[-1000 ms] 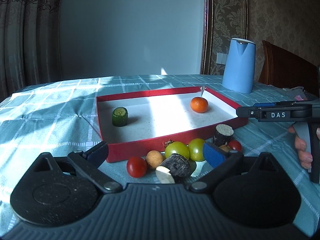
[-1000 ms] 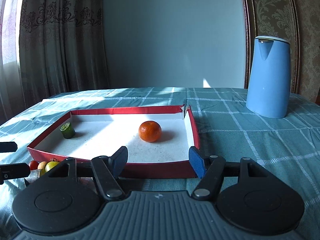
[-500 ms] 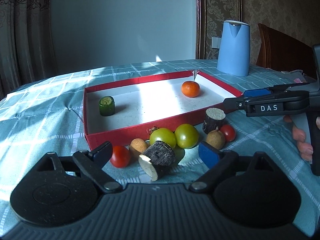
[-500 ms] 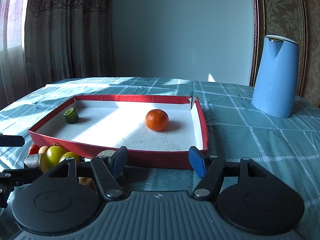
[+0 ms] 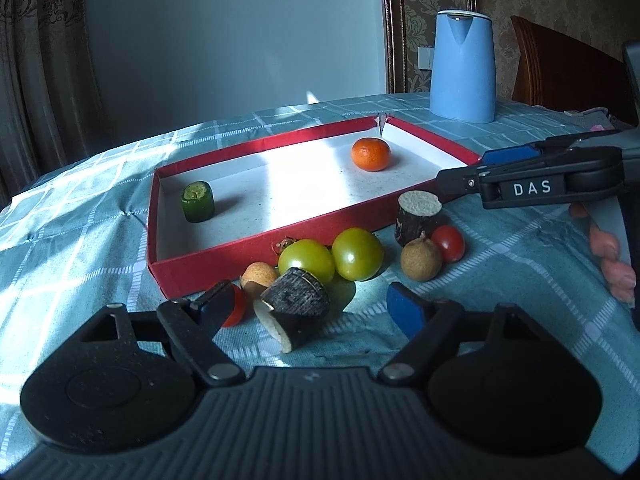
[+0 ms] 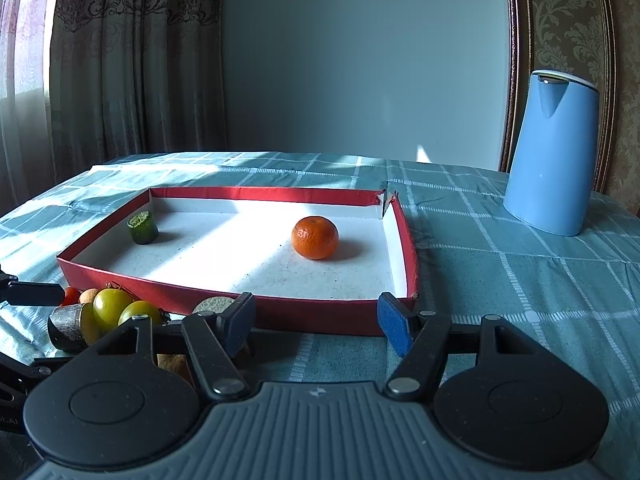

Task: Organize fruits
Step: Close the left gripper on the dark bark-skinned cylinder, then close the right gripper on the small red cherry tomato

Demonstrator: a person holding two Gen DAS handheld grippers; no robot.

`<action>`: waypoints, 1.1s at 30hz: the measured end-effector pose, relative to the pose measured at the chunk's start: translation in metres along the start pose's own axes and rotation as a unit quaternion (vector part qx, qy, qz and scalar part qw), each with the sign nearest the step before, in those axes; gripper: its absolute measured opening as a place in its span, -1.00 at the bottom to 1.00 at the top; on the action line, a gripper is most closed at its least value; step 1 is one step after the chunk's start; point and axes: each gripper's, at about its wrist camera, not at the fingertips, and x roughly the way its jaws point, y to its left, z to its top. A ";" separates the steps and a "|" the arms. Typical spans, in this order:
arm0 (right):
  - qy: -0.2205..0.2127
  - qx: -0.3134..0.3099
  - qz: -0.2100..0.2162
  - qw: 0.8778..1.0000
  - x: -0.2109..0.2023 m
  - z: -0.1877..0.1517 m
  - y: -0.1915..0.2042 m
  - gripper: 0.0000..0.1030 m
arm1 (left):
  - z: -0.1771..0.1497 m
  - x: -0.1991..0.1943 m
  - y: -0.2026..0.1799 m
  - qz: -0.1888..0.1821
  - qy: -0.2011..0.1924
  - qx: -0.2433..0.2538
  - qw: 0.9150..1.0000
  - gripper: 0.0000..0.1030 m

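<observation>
**Q:** Black tongs fill the near edge of both views. How do they stand?

**A:** The left gripper (image 5: 316, 304) is spread wide with nothing between its blue pads; a dark cut log piece (image 5: 295, 308) lies on its side in the gap, touching neither finger. The right gripper (image 6: 316, 322) is likewise wide open and holds nothing, hovering just before the near wall of the red tray (image 6: 320, 314).

**Q:** Where is the fruit?

**A:** Most of it sits on the checked teal tablecloth (image 5: 500, 280), just outside the tray's near wall. Nearest is a red tomato (image 5: 236, 312), partly hidden by the left finger, beside a tan round fruit (image 5: 258, 274). Behind the log piece, two green tomatoes (image 5: 332, 258) touch each other. To their right lie a brown round fruit (image 5: 421, 259), a second red tomato (image 5: 449, 243) and an upright log stub (image 5: 418, 214).

**Q:** And farther off?

**A:** Inside the tray, a green cut piece (image 5: 197, 201) stands at the left and an orange (image 5: 371, 154) rests toward the far right corner, well apart. Beyond the tray stands a blue kettle (image 6: 550, 152).
</observation>
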 end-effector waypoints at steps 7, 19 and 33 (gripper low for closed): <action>0.001 0.000 0.001 1.000 0.000 0.000 0.001 0.30 | 0.002 0.003 -0.003 -0.008 0.010 -0.006 1.000 0.44; 0.000 -0.002 -0.001 1.000 -0.002 0.000 0.001 0.30 | 0.001 0.013 0.016 -0.019 0.028 -0.047 0.998 -0.42; 0.020 0.006 0.073 0.997 -0.020 -0.018 -0.008 0.30 | -0.002 0.008 0.019 -0.031 0.022 -0.055 0.998 -0.42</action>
